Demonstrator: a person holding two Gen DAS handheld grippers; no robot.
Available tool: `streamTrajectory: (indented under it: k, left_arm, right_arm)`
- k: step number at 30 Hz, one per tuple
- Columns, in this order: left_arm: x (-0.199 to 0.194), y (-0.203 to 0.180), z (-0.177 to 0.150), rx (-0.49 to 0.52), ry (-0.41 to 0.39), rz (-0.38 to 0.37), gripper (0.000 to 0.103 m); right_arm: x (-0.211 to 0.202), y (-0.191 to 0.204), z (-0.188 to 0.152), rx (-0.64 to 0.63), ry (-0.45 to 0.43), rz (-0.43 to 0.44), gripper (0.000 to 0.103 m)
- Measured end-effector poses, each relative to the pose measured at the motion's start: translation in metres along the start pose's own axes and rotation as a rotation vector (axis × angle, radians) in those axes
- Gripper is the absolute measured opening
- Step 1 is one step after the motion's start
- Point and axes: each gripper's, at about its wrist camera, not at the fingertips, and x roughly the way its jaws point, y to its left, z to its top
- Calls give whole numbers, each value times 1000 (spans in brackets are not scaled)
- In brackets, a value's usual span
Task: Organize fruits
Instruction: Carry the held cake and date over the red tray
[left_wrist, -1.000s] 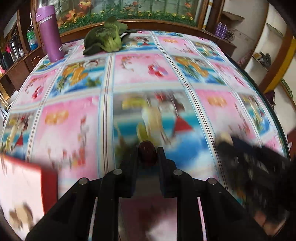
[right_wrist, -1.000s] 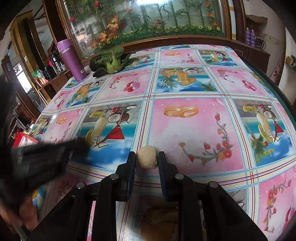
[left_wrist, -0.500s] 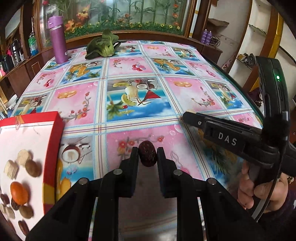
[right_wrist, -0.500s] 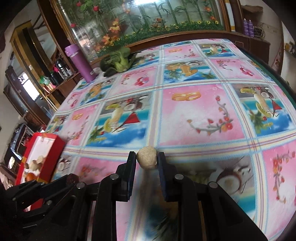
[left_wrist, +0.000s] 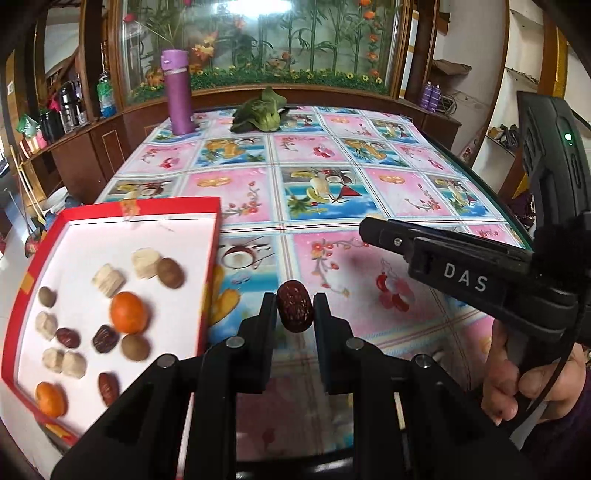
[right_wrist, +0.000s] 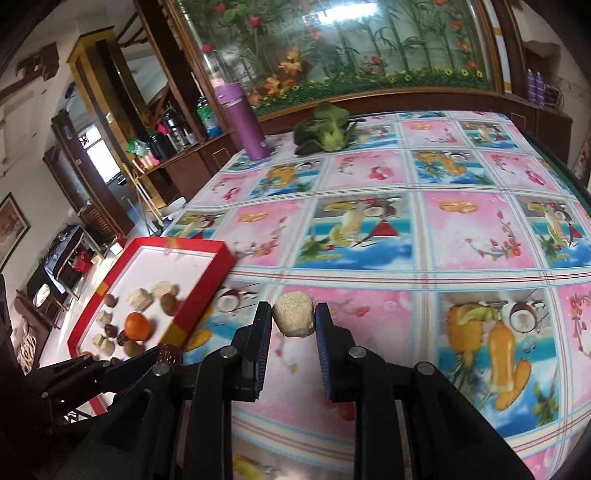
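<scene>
Nearest to us, our left tongs (left_wrist: 295, 314) are clamped on a dark red date (left_wrist: 294, 311), held above the bench (left_wrist: 406, 192) just right of the red box (left_wrist: 210, 258). Our right tongs (right_wrist: 294, 319) pinch a pale, rough-skinned lump (right_wrist: 294, 319) (we cannot tell what kind of fruit it is), also clear of the cloth and to the right of the same box. In the left wrist view the right tool's body crosses the right side of the picture, with the hand (left_wrist: 532, 384) around its grip.

We judge that we are mid-carry: both pieces are picked, neither is yet in the box. The next move calls for swinging each pair of tongs leftward over the red rim, then loosening the grip above a bare white patch.

The box already holds two oranges (left_wrist: 127, 312), several more dates, brown round nuts or fruits and pale blocks, crowded toward its near half; the far half lies freer. What stands in the way, as we see it, is the raised red wall, and our own two tools, which sit close and could knock together if both go in at once.

Further back, well apart from all this, a purple flask (left_wrist: 178, 94) stands upright and a leafy green vegetable (left_wrist: 260, 114) lies on the cloth near the wooden-framed glass panel.
</scene>
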Motion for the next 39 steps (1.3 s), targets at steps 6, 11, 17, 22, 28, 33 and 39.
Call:
streamTrajectory:
  k: [6, 11, 17, 22, 28, 33, 39]
  left_arm:
    - [-25, 14, -15, -5, -53, 43, 22]
    - [-37, 25, -17, -18, -90, 97, 22]
    - [-47, 37, -19, -39, -116, 127, 22]
    - [-53, 45, -22, -59, -125, 136, 22]
    - [-62, 58, -26, -87, -138, 157, 22]
    - [-70, 71, -31, -116, -150, 177, 22]
    - [-76, 90, -32, -155, -165, 215, 22]
  right_arm:
    - [-2, 22, -10, -30, 7, 14, 23]
    - [-4, 34, -15, -51, 12, 21, 23]
    - [-6, 45, -18, -74, 11, 19, 23]
    - [-6, 52, -20, -90, 9, 17, 23]
    - [-6, 66, -22, -115, 8, 26, 23]
    - [-6, 78, -26, -141, 11, 31, 23]
    - [-2, 103, -21, -186, 20, 68, 23]
